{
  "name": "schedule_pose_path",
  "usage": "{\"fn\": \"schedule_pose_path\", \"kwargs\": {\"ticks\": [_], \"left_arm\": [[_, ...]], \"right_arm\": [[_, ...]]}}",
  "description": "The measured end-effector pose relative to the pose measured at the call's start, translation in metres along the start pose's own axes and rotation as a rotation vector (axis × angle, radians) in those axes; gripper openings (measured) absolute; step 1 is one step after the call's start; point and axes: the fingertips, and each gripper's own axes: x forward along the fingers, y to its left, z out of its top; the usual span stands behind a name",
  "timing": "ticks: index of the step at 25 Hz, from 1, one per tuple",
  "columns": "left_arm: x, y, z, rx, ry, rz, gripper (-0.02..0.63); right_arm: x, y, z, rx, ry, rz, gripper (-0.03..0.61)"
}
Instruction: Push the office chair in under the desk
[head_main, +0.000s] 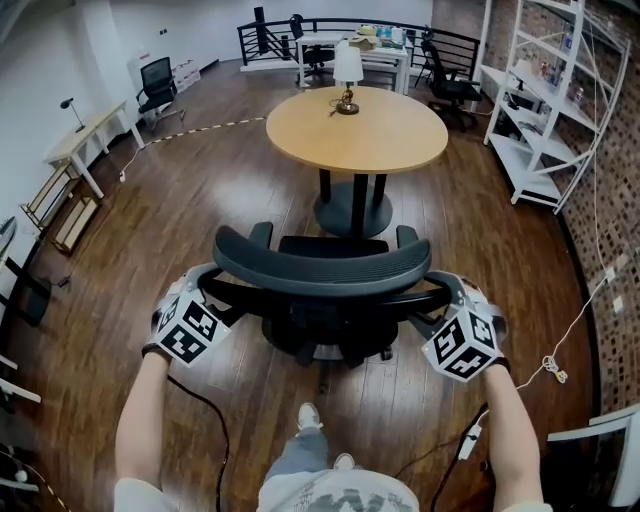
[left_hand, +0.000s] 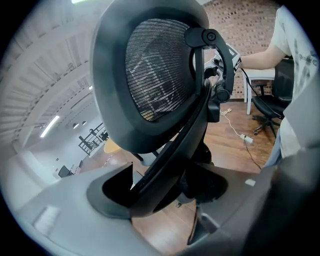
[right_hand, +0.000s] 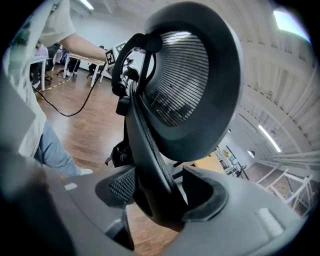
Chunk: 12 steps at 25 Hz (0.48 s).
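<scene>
A black mesh office chair (head_main: 320, 262) stands on the wood floor, its back toward me and its seat facing a round wooden table (head_main: 357, 130). My left gripper (head_main: 205, 292) holds the left end of the backrest frame, and my right gripper (head_main: 450, 296) holds the right end. In the left gripper view the dark frame bar (left_hand: 175, 150) runs between the jaws of my left gripper (left_hand: 160, 192), below the mesh backrest (left_hand: 155, 75). The right gripper view shows the same: the frame bar (right_hand: 150, 150) fills the gap of my right gripper (right_hand: 160, 192). The chair's base is mostly hidden under the seat.
A small lamp (head_main: 347, 70) stands on the round table. White shelving (head_main: 545, 100) lines the right wall, and a white desk (head_main: 85, 140) stands at the left. More desks and black chairs (head_main: 450, 85) are at the back. Cables (head_main: 550, 365) trail on the floor at the right.
</scene>
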Motion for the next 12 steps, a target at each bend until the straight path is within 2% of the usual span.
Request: {"fn": "schedule_pose_path", "kwargs": {"ticks": [12], "left_arm": [[0.068, 0.095, -0.005, 0.032, -0.021, -0.028, 0.359]], "right_arm": [[0.081, -0.062, 0.024, 0.045, 0.056, -0.027, 0.282]]}}
